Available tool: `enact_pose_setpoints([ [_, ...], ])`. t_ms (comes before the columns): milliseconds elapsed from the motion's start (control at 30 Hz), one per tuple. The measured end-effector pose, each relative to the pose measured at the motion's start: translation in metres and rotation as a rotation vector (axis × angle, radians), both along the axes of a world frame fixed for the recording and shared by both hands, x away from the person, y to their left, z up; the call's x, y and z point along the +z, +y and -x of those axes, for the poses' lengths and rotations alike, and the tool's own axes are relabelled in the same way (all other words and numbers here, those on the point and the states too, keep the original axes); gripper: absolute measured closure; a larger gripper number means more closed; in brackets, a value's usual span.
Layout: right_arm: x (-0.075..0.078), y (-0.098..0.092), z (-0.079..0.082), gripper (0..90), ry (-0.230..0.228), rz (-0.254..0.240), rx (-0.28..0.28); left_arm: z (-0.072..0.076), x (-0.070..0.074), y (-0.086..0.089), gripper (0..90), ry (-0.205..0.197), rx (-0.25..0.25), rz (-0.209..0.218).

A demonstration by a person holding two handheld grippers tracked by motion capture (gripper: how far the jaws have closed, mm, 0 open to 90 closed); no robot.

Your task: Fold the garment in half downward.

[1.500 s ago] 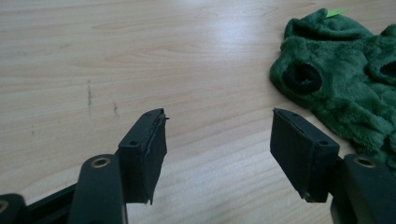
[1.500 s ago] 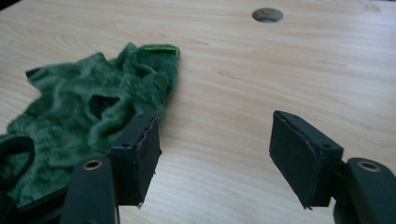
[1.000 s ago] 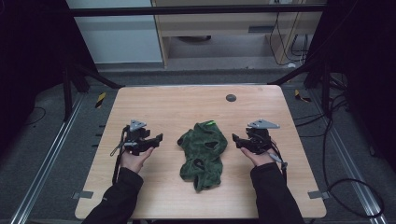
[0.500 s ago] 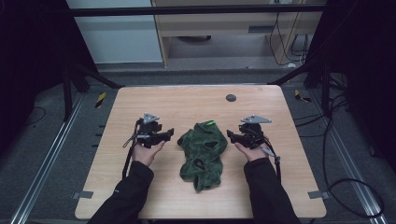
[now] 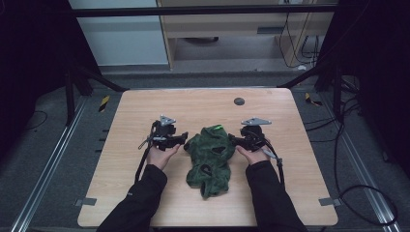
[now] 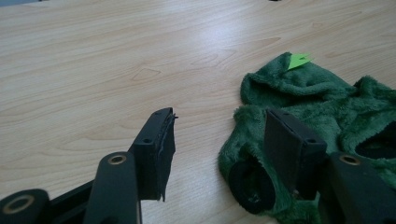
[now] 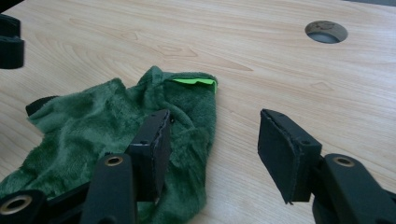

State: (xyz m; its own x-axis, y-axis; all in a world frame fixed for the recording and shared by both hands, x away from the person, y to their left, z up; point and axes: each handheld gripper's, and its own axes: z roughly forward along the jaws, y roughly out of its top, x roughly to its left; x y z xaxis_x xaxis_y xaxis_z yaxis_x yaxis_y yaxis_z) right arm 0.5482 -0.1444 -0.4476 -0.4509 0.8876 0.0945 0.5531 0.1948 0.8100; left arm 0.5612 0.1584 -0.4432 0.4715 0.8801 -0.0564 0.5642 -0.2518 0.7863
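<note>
A crumpled green fleece garment [image 5: 211,157] with a bright green tag [image 5: 218,127] lies in the middle of the wooden table [image 5: 203,104]. My left gripper [image 5: 183,139] is open at the garment's left edge, with its right jaw over the fleece [image 6: 327,107] beside a black cuff opening [image 6: 250,184]. My right gripper [image 5: 232,139] is open at the garment's right edge. Its left jaw rests over the fleece [image 7: 93,126] and its right jaw over bare wood. The tag [image 7: 194,82] lies just ahead of it.
A round cable hole [image 5: 239,101] [image 7: 326,31] sits in the table toward the far side. Bare wood surrounds the garment on all sides. Black frame posts and cables stand beyond the table edges.
Both grippers have moved inward from the table's sides and now reach the garment's left and right edges. The garment has not visibly moved.
</note>
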Motion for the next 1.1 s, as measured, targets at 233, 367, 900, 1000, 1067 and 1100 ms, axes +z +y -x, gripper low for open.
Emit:
enact_pose_setpoints([
  [233, -0.008, 0.006, -0.009, 45.9, 0.022, 0.006, -0.001, -0.009, -0.007, -0.013, 43.3, 0.021, -0.016, -0.011],
  [367, -0.013, 0.007, -0.011, 47.1, 0.034, 0.010, 0.003, -0.014, -0.014, -0.019, 43.9, 0.037, -0.023, -0.024],
  [900, -0.036, 0.016, -0.022, 59.1, 0.114, 0.063, 0.042, -0.026, -0.041, -0.030, 56.1, 0.117, -0.045, -0.032],
  [1000, -0.038, 0.015, -0.023, 61.8, 0.128, 0.058, 0.045, -0.026, -0.042, -0.031, 60.1, 0.124, -0.053, -0.031],
  [1067, -0.040, 0.015, -0.024, 63.7, 0.136, 0.059, 0.048, -0.026, -0.043, -0.032, 62.9, 0.132, -0.060, -0.031],
  [1100, -0.041, 0.015, -0.024, 64.5, 0.144, 0.058, 0.049, -0.026, -0.044, -0.033, 64.0, 0.136, -0.062, -0.031],
])
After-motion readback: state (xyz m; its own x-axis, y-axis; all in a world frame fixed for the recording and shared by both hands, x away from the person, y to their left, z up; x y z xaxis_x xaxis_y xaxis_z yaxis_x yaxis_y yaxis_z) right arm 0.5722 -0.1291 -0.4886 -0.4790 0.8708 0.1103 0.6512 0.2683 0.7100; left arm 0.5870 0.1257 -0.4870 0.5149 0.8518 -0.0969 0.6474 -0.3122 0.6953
